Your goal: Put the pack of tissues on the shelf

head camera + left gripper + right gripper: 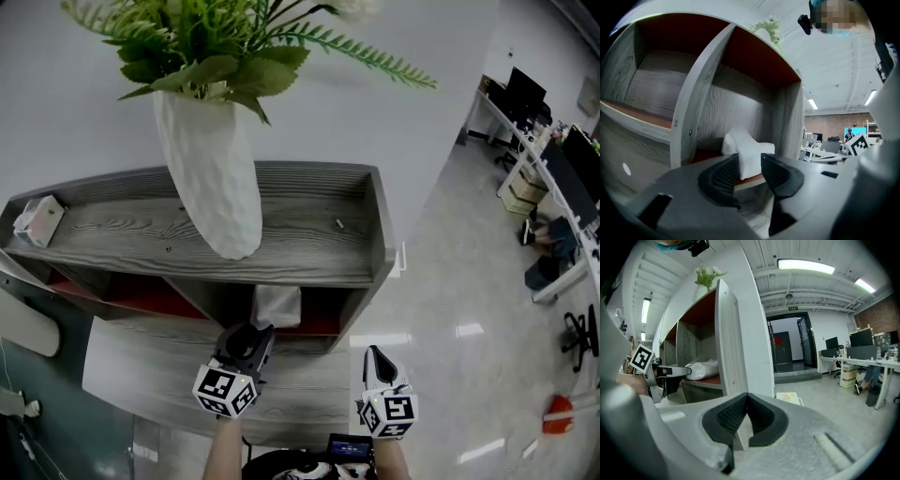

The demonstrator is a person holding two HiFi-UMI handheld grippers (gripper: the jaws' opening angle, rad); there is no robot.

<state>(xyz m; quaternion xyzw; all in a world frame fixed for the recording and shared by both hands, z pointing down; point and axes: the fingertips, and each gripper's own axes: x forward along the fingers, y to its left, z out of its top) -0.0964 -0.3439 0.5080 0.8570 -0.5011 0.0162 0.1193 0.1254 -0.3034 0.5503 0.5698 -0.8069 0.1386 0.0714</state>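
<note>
Left gripper [750, 162] is right at the shelf [309, 234], and its 2 fingers stand apart with nothing pinched. The pack [749, 151] shows in the gap just beyond the tips, and the pads are not pressing on it. It sits on the red board of the upper compartment, right of the upright divider [696, 112] and close to the right side wall, with its near end at the board's front edge. It lies flat, white and a little crumpled.

Over to the right gripper [746, 398]: fingers together, tips meeting, nothing held. It hangs off the shelf's right front corner, beside the left one and a little apart from it, looking along the side panel.

From the head view, 1 white vase [214, 178] of greenery stands mid-top of the shelf, near the front edge. 1 small box [39, 220] lies at the top's left end. The compartment left of the divider has a red board too; what lies on it I cannot tell.
</note>
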